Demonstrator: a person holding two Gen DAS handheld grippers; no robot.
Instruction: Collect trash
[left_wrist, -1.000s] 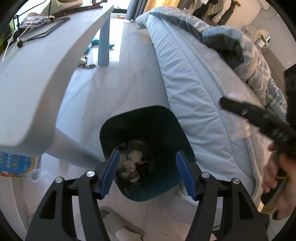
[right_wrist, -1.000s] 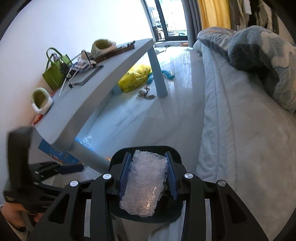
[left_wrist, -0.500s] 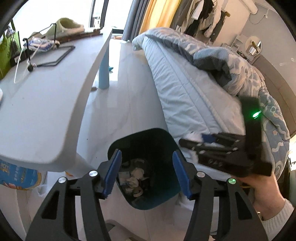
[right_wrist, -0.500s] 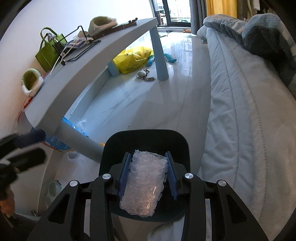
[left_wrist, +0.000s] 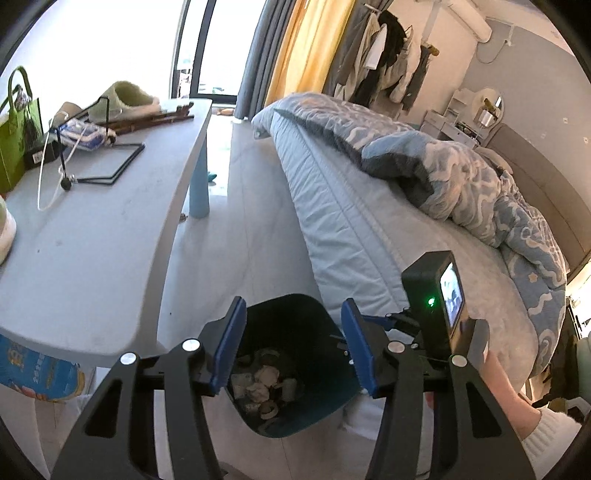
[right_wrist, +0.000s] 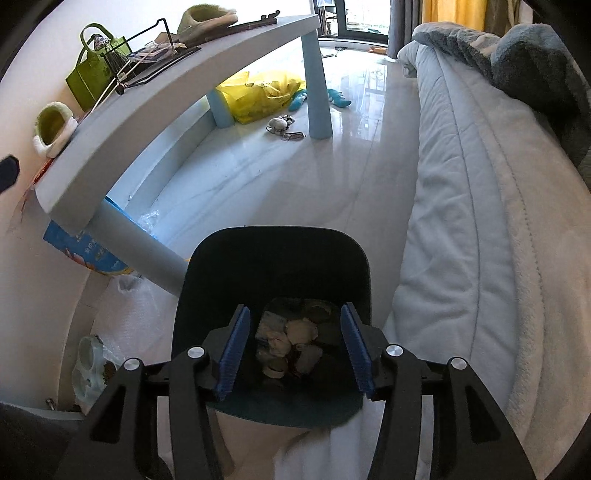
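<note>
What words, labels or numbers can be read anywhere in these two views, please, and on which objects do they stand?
No text can be read for certain.
Blue printed package under the table: a row of Chinese characters, too small and blurred to read.
Same package in the left wrist view: print blurred, unreadable.
Black box by the green bag: small white label, illegible.

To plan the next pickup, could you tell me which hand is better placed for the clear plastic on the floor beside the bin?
Probably left: the clear plastic lies on the bin's table side, nearer the left gripper, jaws closing, empty. The right gripper hangs over the bin, jaws opening, empty.
</note>
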